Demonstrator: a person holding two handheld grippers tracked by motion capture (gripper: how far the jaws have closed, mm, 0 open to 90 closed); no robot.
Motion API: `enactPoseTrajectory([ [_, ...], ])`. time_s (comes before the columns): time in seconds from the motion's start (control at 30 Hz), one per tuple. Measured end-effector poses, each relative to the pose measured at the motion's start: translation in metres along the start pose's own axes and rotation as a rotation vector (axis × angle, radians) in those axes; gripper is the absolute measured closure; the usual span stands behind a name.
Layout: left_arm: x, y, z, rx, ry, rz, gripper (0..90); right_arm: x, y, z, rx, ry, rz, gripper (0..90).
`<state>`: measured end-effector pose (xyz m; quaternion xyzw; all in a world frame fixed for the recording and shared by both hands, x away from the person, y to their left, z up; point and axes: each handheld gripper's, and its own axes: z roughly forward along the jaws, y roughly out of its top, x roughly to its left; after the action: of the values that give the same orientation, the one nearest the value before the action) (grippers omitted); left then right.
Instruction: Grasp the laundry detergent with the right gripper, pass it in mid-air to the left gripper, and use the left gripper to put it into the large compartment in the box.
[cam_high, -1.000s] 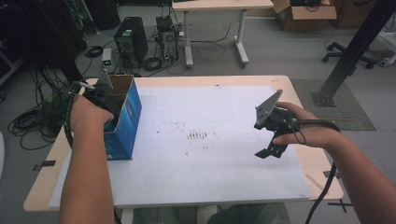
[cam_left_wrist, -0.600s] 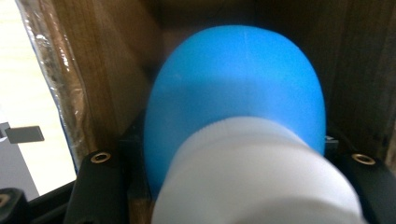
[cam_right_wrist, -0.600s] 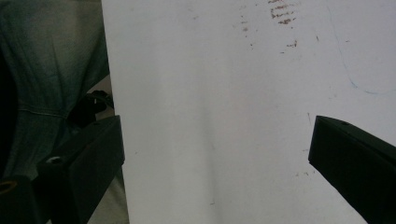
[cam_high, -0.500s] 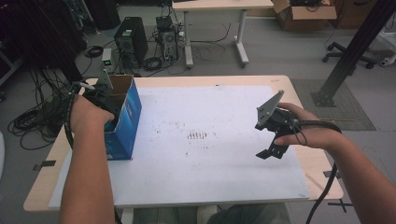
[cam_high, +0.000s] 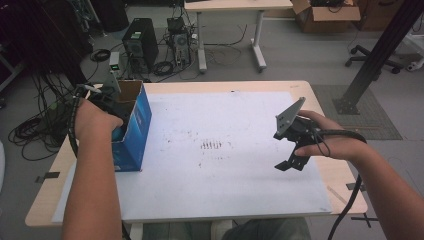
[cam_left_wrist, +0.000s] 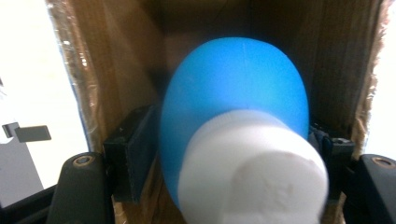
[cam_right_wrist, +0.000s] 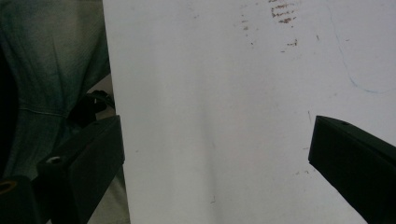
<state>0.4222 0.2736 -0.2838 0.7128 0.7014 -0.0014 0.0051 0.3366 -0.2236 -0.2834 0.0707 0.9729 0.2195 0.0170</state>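
A smooth blue bottle (cam_left_wrist: 233, 107) with a white cap (cam_left_wrist: 252, 172) sits inside the blue cardboard box (cam_high: 132, 127), between the left gripper (cam_left_wrist: 224, 154) jaws, which have just been opening; whether the pads still touch it seems doubtful. Its base is hidden. The right gripper (cam_high: 295, 145) hangs spread wide over the scuffed white table (cam_high: 225, 175). Cables litter the floor.

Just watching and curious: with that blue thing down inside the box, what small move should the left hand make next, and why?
Probably lift the left gripper straight out of the box. Its jaws have just been opening, and the blue and white object sits between them, deep inside the cardboard walls, so it looks delivered.
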Motion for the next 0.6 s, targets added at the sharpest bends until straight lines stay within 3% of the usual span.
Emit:
enactPoseTrajectory([
  [0.4, -0.003, -0.003, -0.021, -0.018, 0.015, 0.007, 23.5, 0.000, 0.002, 0.000, 0.003, 0.004, -0.004, 3.4],
  [0.6, -0.002, -0.005, -0.031, -0.034, 0.034, 0.000, 14.6, 0.000, 0.004, -0.001, 0.000, 0.004, -0.009, 3.4],
])
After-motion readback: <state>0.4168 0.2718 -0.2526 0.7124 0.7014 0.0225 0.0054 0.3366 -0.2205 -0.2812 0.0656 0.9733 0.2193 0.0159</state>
